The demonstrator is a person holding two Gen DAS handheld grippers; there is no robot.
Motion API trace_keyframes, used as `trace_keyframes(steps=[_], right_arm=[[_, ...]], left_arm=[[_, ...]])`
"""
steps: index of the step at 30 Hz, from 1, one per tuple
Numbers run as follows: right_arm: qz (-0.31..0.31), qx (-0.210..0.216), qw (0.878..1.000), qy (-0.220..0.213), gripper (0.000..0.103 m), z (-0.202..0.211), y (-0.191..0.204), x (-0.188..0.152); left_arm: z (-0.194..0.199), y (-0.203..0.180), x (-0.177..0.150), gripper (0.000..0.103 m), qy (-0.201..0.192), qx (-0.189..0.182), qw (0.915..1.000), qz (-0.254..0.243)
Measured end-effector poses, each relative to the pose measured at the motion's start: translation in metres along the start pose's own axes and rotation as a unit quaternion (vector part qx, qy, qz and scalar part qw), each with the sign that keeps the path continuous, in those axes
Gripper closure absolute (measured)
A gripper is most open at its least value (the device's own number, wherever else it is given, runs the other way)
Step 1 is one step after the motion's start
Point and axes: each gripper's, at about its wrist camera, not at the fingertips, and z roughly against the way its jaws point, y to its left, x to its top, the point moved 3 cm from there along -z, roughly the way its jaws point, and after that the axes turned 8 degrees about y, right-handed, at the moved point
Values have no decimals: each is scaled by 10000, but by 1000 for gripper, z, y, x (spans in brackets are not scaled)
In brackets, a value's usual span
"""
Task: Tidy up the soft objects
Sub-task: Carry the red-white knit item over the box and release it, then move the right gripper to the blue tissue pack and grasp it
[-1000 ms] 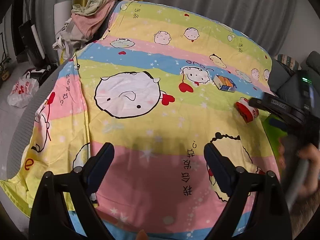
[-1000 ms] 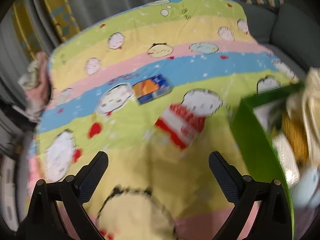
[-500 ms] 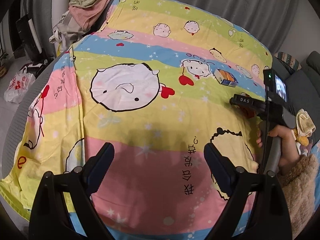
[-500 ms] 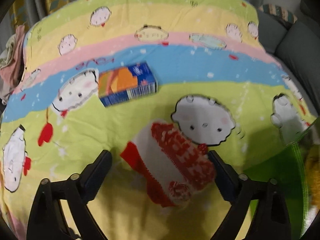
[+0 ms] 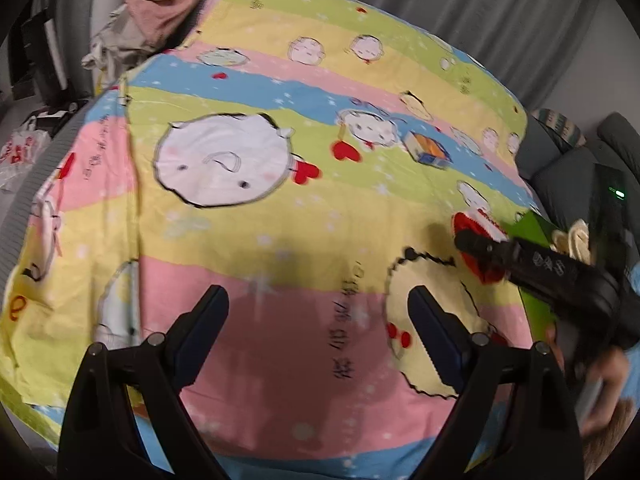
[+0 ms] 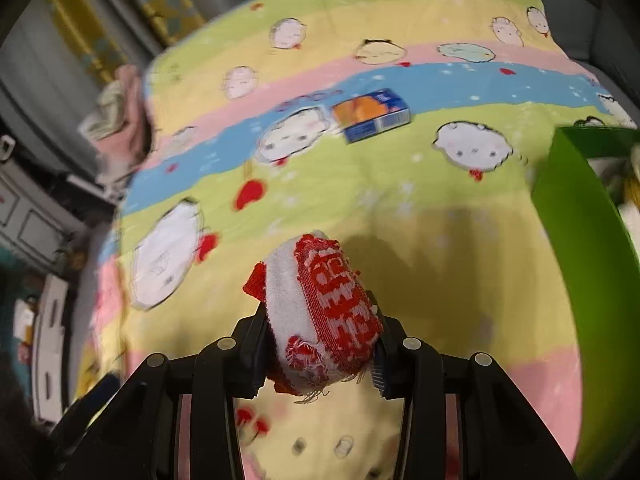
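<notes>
My right gripper [image 6: 318, 344] is shut on a red and white knitted cloth [image 6: 324, 312] and holds it above the striped cartoon sheet [image 6: 400, 200]. In the left wrist view the same cloth [image 5: 476, 236] shows at the right, pinched by the right gripper [image 5: 480, 246]. A green bin [image 6: 580, 216] with soft items inside stands at the right; its edge shows in the left wrist view [image 5: 532, 224]. My left gripper [image 5: 320, 316] is open and empty over the pink stripe near the front.
A blue and orange box [image 6: 370, 114] lies on the blue stripe; it also shows in the left wrist view [image 5: 426, 148]. A pile of clothes [image 5: 160, 4] sits at the far left corner. A grey sofa [image 5: 576, 160] is at the right.
My right gripper closed on the red and white cloth, which lay on the sheet before, and lifted it. The left gripper stayed open and shifted slightly.
</notes>
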Motion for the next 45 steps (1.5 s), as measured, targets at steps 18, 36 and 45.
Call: trace_keyframes(steps=[18, 36, 45], right_arm=[[-783, -29, 9842, -1588, 60, 155, -70, -53], [-2574, -1017, 9528, -1251, 40, 186, -228, -75], [-2717, -1136, 9333, -2054, 7, 220, -223, -88]], left_arm=[[6, -165, -27, 13, -156, -1694, 9701, -1733], [-24, -265, -48, 14, 380, -2012, 9531, -2228], [-6, -193, -22, 14, 45, -1441, 9754, -1668]])
